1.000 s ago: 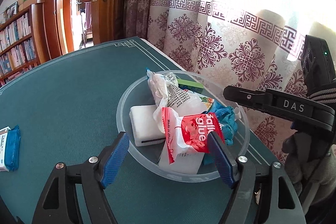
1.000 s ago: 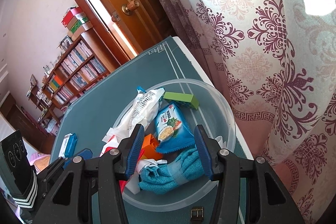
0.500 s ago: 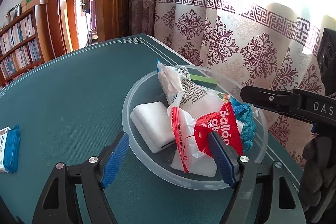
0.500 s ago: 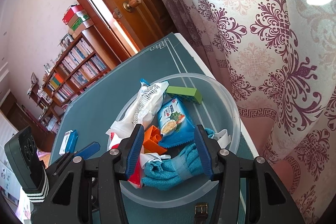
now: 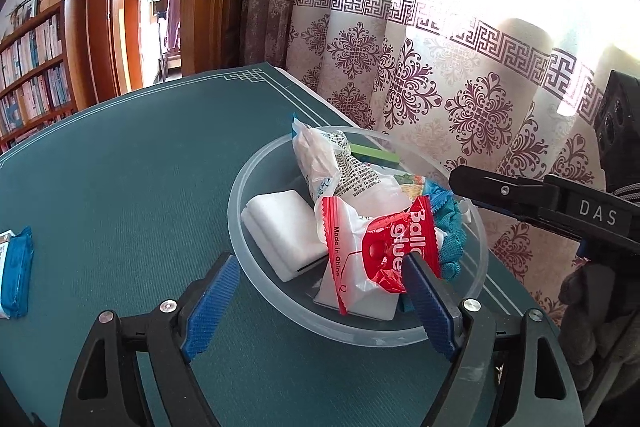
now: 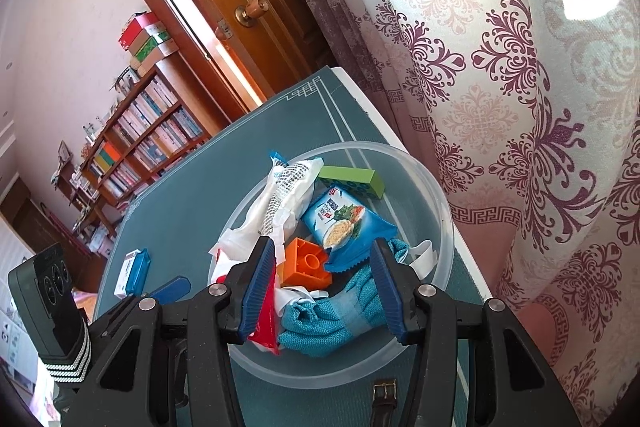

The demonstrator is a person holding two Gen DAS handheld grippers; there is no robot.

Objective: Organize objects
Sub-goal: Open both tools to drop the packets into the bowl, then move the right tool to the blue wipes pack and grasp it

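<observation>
A clear plastic bowl sits on the green tabletop near the curtain, full of small things. The left tool hangs at the bowl's near rim with its jaws opening; the red-and-white balloon glue packet lies in the bowl just beside the right-hand blue pad, not pinched. The right tool hovers over the bowl, jaws partly apart and gripping nothing; below them lie an orange brick, a blue snack packet and a teal cloth. A blue packet lies well apart on the tabletop.
</observation>
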